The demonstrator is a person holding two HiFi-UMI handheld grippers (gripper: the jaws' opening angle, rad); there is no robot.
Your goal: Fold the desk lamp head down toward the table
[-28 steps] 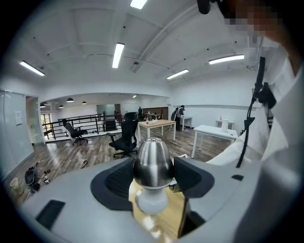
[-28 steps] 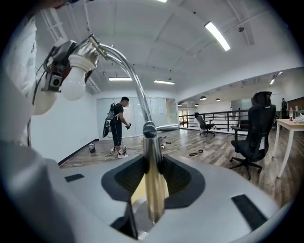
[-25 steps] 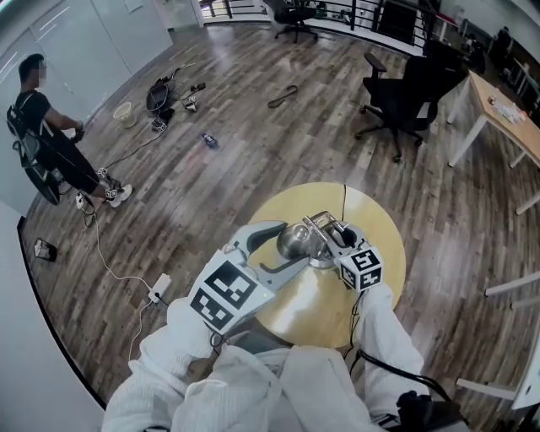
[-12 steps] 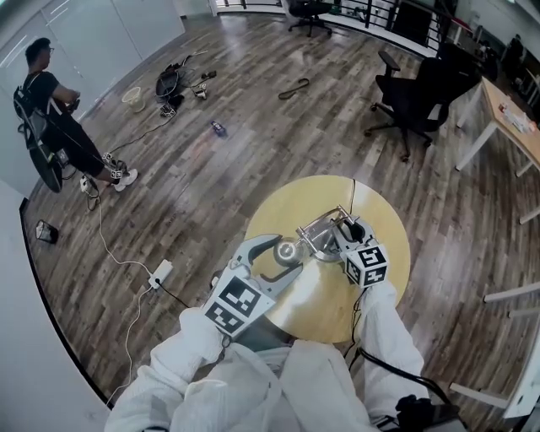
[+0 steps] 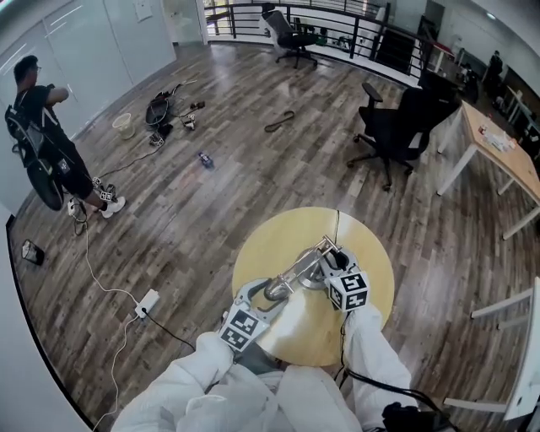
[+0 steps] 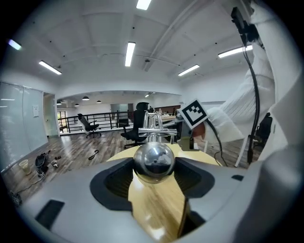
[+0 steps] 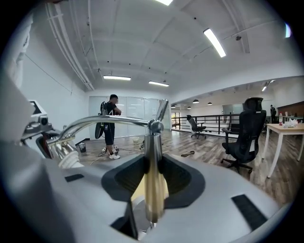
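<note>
Far desk [image 5: 496, 145] off right edge

Open-plan office, wood floor, strip lighting.
Dark plank floor [image 5: 253, 181] throughout, with a round pale-wood worktop [image 5: 263, 245] in the foreground. A black office chair [image 5: 392, 126] stands near a white-legged desk [image 5: 494, 148] at right; a second chair [image 5: 287, 32] stands by the black railing [image 5: 354, 25] at the far edge. White wall panels [image 5: 93, 42] on the left, a person [image 5: 46, 126] standing near them. A bucket [image 5: 124, 124] and a white power strip [image 5: 146, 302] with cable lie on the floor. White ceiling, strip lights [image 6: 129, 53] on.
</note>
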